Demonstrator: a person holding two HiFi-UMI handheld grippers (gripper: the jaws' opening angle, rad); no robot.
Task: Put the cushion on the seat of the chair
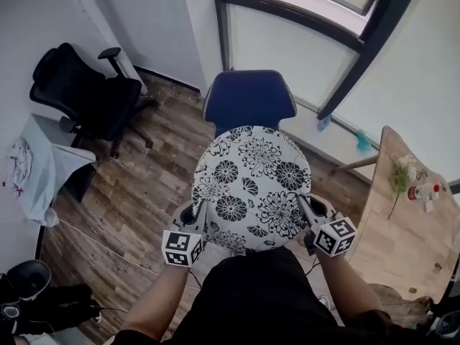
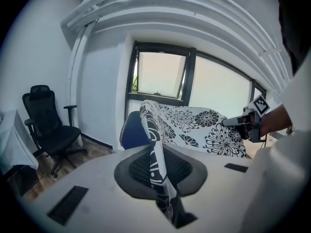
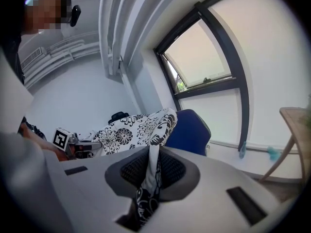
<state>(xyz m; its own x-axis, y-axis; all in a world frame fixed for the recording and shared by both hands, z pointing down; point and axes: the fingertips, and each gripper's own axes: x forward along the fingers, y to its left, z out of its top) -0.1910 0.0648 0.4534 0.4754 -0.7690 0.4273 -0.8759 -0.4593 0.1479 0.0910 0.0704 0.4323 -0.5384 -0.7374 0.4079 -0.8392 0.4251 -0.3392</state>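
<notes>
The left gripper (image 1: 192,211) is clamped on the near left edge of the round white cushion with black flower print (image 1: 251,182), its fabric pinched between the jaws. The right gripper (image 1: 306,208) is clamped the same way on the near right edge. The cushion spreads between them, just in front of the person, and hides the seat of the blue padded chair (image 1: 249,98), whose back shows at its far edge. Whether it touches the seat cannot be told. A black office chair (image 1: 85,92) stands far left on the wooden plank floor (image 1: 140,192), and a light wooden table (image 1: 406,232) is to the right.
</notes>
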